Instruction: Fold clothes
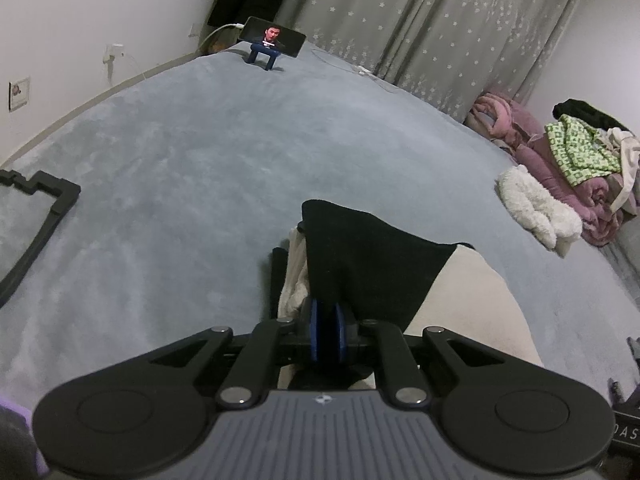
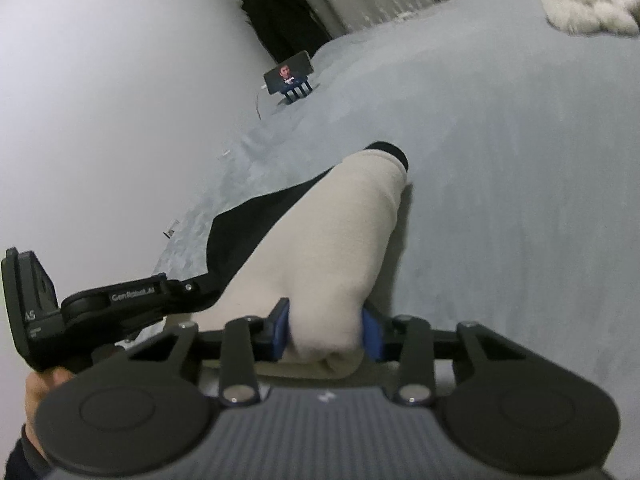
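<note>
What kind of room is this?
Most likely a bedroom: a wide bed with a grey-blue blanket, star-patterned curtains behind it, and piled bedding and clothes at its edge.

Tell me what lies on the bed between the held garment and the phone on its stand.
Nothing: in the left wrist view, only bare grey bedspread runs from the garment to the phone.

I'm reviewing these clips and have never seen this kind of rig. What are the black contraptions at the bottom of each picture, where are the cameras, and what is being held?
No robot here: a person holds a hand-operated claw in each hand, with a wide-angle camera on each looking along its fingers. One picture is from the left claw, shut on the black part of a black and beige garment. The other is from the right claw, closed on a beige bunch of it. All this is on a grey-blue bed, with a phone on a stand and a pile of clothes.
</note>
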The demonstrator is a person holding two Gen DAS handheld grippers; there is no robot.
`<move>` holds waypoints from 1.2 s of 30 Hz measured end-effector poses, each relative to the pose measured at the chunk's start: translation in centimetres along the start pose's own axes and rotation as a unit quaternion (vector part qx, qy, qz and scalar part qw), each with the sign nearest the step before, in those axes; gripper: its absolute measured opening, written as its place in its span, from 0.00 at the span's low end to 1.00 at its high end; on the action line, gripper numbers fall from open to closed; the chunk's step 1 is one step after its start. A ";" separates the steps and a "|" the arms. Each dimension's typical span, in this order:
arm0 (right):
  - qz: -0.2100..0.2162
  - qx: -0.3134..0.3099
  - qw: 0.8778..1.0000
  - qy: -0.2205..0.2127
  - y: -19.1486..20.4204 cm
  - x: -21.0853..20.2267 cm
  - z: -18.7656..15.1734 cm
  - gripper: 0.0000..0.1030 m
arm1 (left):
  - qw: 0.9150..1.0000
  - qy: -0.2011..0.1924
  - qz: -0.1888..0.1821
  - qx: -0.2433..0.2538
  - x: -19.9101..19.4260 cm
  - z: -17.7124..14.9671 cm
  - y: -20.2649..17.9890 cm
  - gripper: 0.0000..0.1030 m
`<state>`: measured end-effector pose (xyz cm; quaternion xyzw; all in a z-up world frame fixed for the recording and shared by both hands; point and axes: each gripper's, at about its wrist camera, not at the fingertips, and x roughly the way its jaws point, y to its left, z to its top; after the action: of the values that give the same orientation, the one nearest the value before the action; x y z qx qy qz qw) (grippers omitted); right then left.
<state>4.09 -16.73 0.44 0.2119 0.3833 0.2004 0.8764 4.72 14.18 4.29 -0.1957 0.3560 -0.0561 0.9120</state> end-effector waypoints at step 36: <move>-0.098 -0.220 0.967 -0.080 6.1 -2.6 -5.0 0.27 | 0.994 0.046 -0.085 0.058 -0.8 -3.1 -4.3 0.25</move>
<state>-2.43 -11.88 2.11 -0.0094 0.2775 0.1752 0.9446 2.19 9.42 4.42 -0.1689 0.3761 -0.1631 0.8963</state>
